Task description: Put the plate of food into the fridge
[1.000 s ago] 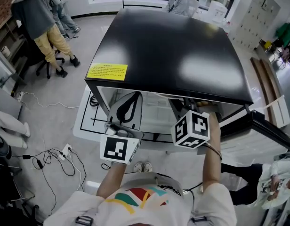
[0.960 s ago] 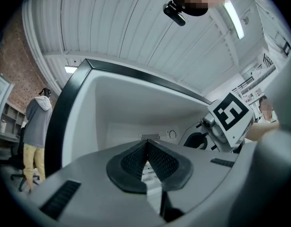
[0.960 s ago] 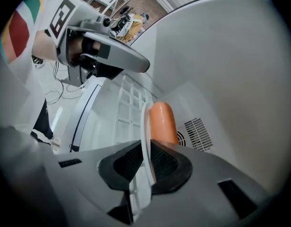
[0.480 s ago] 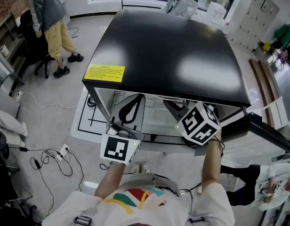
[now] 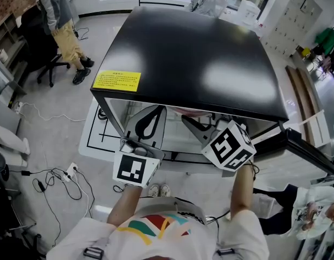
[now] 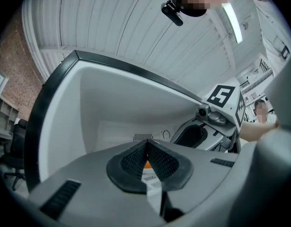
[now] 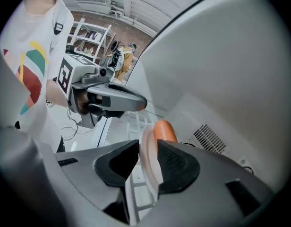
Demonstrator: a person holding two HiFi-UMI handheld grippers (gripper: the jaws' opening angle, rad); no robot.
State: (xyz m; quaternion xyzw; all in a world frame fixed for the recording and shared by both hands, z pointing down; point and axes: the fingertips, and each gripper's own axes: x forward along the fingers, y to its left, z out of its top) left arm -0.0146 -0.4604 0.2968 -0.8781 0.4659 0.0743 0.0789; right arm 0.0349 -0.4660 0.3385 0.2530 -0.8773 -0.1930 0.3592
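The fridge (image 5: 194,58) has a glossy black top and a white inside, and both grippers reach into it. In the right gripper view a white plate (image 7: 149,150) with an orange sausage-like piece of food (image 7: 164,130) stands edge-on between the jaws of my right gripper (image 7: 148,162). Those jaws are opening, and the pads stand just off the plate's rim. My left gripper (image 6: 146,148) is shut, its pads meeting with nothing held. From the head view, the left gripper (image 5: 154,110) and right gripper (image 5: 187,121) point in under the fridge top, which hides the plate.
The fridge door (image 5: 302,145) hangs open at the right. A wire shelf (image 7: 136,122) lies inside. A yellow label (image 5: 116,80) sits on the fridge top. Cables (image 5: 53,180) trail on the floor at the left. A person (image 5: 61,20) stands at the far left.
The right gripper's marker cube has turned and shifted a little to the right. The left gripper has stayed where it was. The person at the far left has moved.
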